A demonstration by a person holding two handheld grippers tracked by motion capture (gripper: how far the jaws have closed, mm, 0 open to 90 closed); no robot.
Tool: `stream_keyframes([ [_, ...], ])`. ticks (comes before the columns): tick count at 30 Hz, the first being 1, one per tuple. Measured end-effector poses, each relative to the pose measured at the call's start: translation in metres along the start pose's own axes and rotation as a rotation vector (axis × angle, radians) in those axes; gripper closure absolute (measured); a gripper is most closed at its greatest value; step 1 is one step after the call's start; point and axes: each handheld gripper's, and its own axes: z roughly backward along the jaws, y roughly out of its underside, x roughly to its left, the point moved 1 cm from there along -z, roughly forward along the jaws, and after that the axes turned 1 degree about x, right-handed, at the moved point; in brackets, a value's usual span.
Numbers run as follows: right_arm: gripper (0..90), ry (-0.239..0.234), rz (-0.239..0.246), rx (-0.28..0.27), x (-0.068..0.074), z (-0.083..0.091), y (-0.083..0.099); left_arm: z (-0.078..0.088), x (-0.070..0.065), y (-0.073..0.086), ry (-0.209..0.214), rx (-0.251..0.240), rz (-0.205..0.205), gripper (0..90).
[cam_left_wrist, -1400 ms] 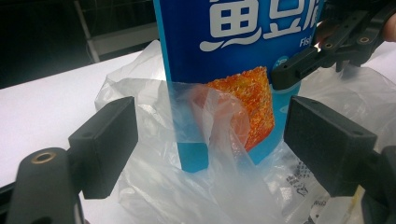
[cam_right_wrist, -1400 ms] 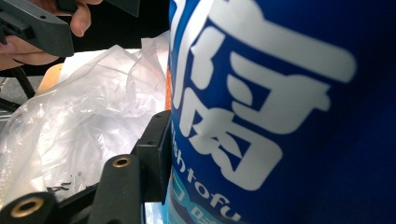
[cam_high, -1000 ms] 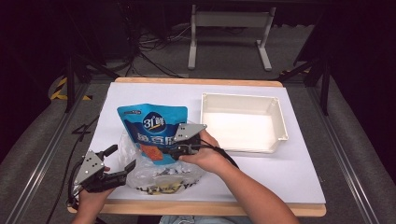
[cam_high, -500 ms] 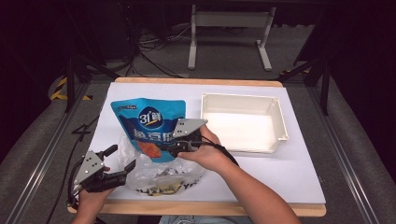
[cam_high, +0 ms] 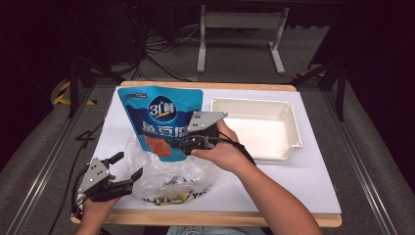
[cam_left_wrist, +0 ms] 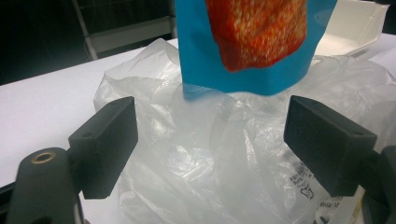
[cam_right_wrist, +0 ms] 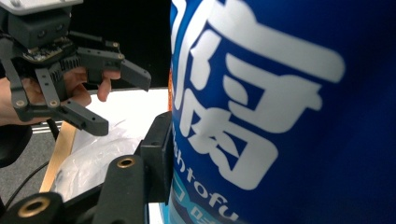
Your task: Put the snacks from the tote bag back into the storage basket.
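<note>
One gripper (cam_high: 182, 143), clamped on blue pouch (cam_high: 161, 117)

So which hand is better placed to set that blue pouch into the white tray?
The right gripper. Its fingers are already shut on the blue pouch, held up above the plastic bag, with the white tray on that side. The left gripper sits open by the bag.
</note>
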Motion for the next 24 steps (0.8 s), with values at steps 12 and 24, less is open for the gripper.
stream_keyframes([
  [12,51.1,0.018,0.011,-0.005,-0.004,0.013,-0.012,0.0,0.0,0.0,-0.003,-0.003,0.0,18.2],
  [24,51.0,0.046,0.012,-0.007,-0.013,0.03,-0.012,0.0,0.0,0.0,-0.004,-0.003,-0.002,18.2],
])
